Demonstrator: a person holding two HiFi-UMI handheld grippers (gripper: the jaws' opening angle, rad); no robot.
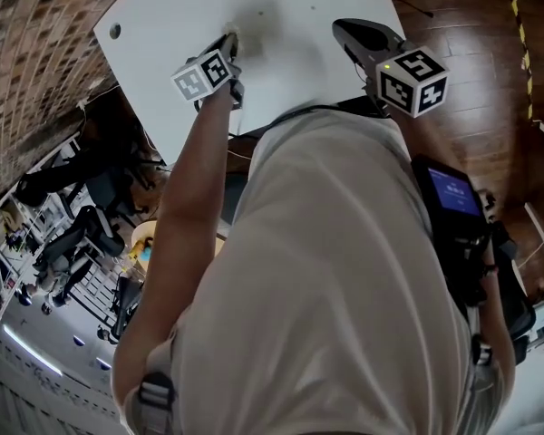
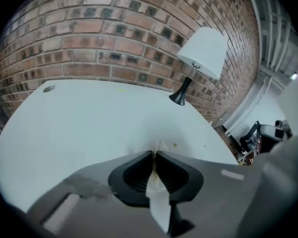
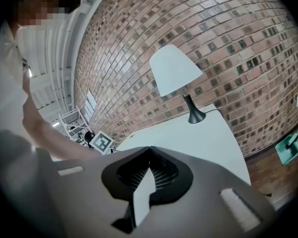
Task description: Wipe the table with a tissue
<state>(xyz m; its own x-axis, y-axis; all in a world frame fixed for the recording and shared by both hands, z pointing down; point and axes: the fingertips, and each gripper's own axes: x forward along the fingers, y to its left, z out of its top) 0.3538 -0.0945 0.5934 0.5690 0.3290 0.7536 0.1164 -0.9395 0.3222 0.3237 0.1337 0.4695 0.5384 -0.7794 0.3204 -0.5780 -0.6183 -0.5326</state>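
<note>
Plainly, the left gripper (image 2: 155, 153) has its jaws pressed together on a white tissue (image 2: 158, 190), which runs up between the two dark pads and pokes out in a small crumpled tip past them. That tip touches the white table (image 2: 89, 118), with a small brownish speck (image 2: 175, 144) just beside it on the surface. From the head view, the left gripper (image 1: 230, 45) reaches over the near part of the table (image 1: 181, 12), its marker cube (image 1: 204, 73) facing up, and the tissue (image 1: 232, 33) sits at its front against the tabletop.

The right gripper (image 3: 150, 148) has its jaws closed tip to tip, and no object can be made out between them. In the head view it (image 1: 346, 28) is held to the right of the left one, over the table's near edge.

Farther out, a lamp (image 2: 202, 51) with a white shade and a dark foot stands at the table's far side, close to a brick wall (image 2: 114, 33). A round hole (image 2: 49, 88) marks the table's far left corner. Dark wooden floor (image 1: 471, 43) lies to the right of the table.
</note>
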